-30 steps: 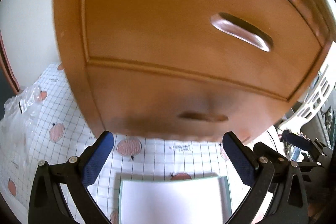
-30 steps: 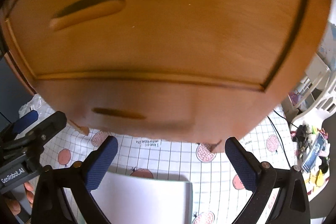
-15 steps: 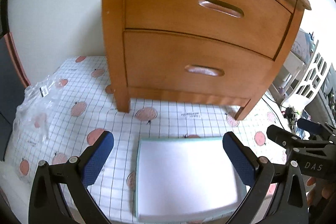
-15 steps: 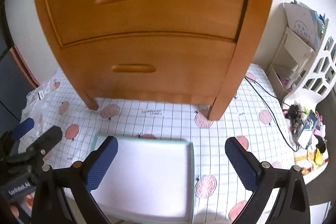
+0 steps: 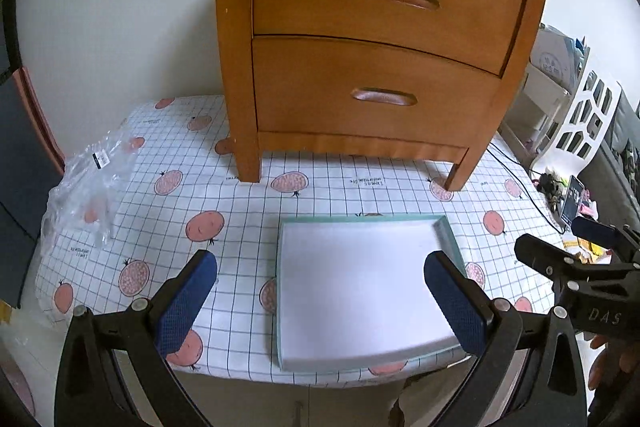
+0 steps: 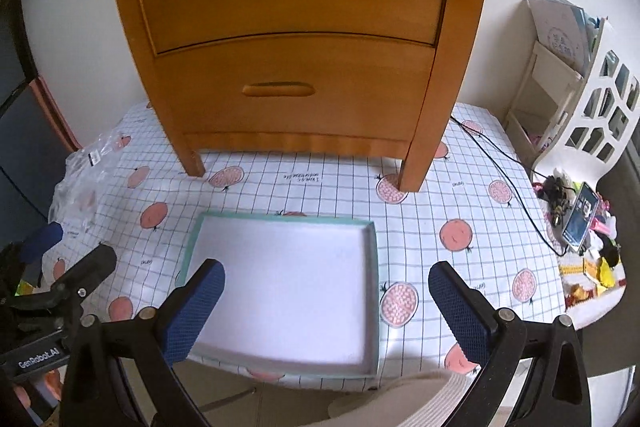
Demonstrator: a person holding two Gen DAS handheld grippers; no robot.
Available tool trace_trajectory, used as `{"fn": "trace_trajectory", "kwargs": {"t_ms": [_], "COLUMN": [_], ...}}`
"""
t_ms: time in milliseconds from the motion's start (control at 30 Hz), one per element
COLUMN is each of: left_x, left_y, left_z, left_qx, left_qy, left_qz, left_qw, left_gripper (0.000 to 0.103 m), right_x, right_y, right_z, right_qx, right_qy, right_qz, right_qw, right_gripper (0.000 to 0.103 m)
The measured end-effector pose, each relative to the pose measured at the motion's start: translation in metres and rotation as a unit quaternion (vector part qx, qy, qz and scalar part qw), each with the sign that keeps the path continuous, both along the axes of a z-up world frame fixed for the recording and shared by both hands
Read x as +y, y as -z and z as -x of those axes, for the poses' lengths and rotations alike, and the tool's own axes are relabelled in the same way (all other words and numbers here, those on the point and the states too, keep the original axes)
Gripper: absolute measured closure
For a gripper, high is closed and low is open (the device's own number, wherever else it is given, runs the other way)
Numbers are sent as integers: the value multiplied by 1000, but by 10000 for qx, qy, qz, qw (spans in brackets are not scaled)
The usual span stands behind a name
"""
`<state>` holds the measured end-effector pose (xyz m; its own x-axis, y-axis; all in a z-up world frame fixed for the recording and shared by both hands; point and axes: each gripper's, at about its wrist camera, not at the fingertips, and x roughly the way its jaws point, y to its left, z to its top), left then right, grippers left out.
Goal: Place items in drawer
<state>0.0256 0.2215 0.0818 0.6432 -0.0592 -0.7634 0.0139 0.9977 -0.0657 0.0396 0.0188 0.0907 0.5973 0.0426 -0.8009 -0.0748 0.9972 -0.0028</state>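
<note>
A wooden two-drawer nightstand (image 5: 376, 39) (image 6: 296, 39) stands at the back of the table, both drawers closed. In front of it lies a shallow white tray with a teal rim (image 5: 450, 235) (image 6: 370, 263), with nothing in it. My left gripper (image 5: 320, 301) hovers open over the tray's near edge, nothing between its blue pads. My right gripper (image 6: 326, 307) is also open and empty above the tray's near right part. Each gripper shows at the edge of the other's view.
A checked cloth with pink fruit prints (image 5: 240, 211) covers the table. A crumpled clear plastic bag (image 5: 88, 187) lies at the left. A black cable (image 6: 508, 171), a phone (image 6: 580, 223) and small clutter sit at the right, beside a white shelf (image 6: 600, 99).
Both grippers have pulled back and up from close to the nightstand's drawer fronts. The whole nightstand and the tray have come into view. Both grippers stayed open.
</note>
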Motion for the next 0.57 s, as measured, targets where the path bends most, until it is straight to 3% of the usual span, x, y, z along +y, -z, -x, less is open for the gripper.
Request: {"fn": "trace_trajectory", "kwargs": {"t_ms": [567], "left_x": [2], "left_y": [-3], "left_z": [17], "left_qx": [-82], "left_qy": [-52], "left_qz": [-182], "left_qw": [9998], "left_gripper": [0], "right_x": [-1], "right_y": [-5], "right_z": [36], "right_qx": [-141], "right_qy": [28], "right_qz": [-27], "right_qw": [9999], "right_gripper": [0]}}
